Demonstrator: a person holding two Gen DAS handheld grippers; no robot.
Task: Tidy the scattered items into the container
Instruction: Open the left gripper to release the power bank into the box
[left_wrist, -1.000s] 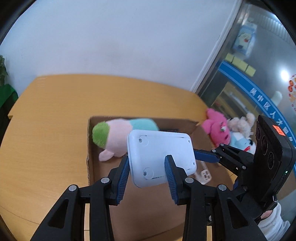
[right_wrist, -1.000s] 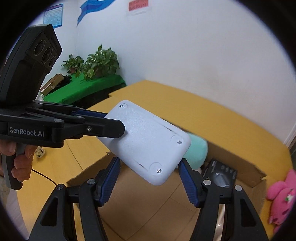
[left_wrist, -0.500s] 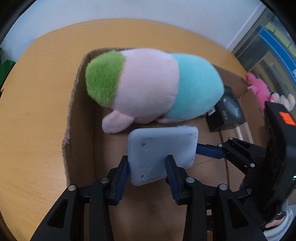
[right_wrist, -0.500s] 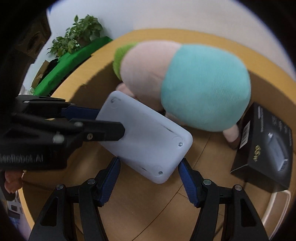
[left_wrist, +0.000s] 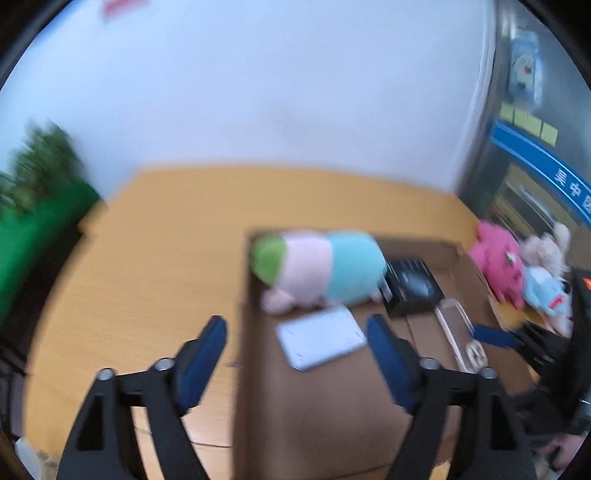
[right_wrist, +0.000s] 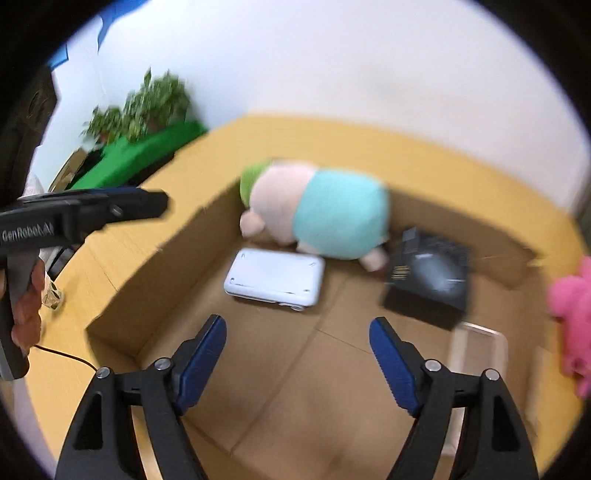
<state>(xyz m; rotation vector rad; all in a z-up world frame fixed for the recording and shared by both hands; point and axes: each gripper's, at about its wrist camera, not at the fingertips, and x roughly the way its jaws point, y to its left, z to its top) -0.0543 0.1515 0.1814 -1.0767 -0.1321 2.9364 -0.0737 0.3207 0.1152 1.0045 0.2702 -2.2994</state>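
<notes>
White device (right_wrist: 275, 280) lying flat on cardboard box (right_wrist: 155, 266) floor, released, screw side up. Sitting at 6 o'clock of green-pink-teal plush (right_wrist: 317, 214), just beside it; touching or not, cannot tell through blur. Black carton (right_wrist: 428, 277) at 3 o'clock of the device, apart from it, close to the plush's teal end. Clear plastic case (right_wrist: 480, 350) at 5 o'clock of the black carton, inside the box.

Left gripper (left_wrist: 295, 362): fingers (left_wrist: 201, 356) spread wide, just been opening, nothing between the pads; device seen in the gap but down on the box floor. Right gripper (right_wrist: 297, 360): fingers (right_wrist: 391, 363) also wide, just been opening, empty.

Right wrist view: left gripper body at 9 o'clock, hand (right_wrist: 24, 306) on its handle.

Box on yellow worktop (left_wrist: 147, 266). Pink plush (left_wrist: 500, 266), beige and pale-blue plush (left_wrist: 546, 280) outside the box at its 3 o'clock edge, piled together on the worktop. Both views motion-blurred.
</notes>
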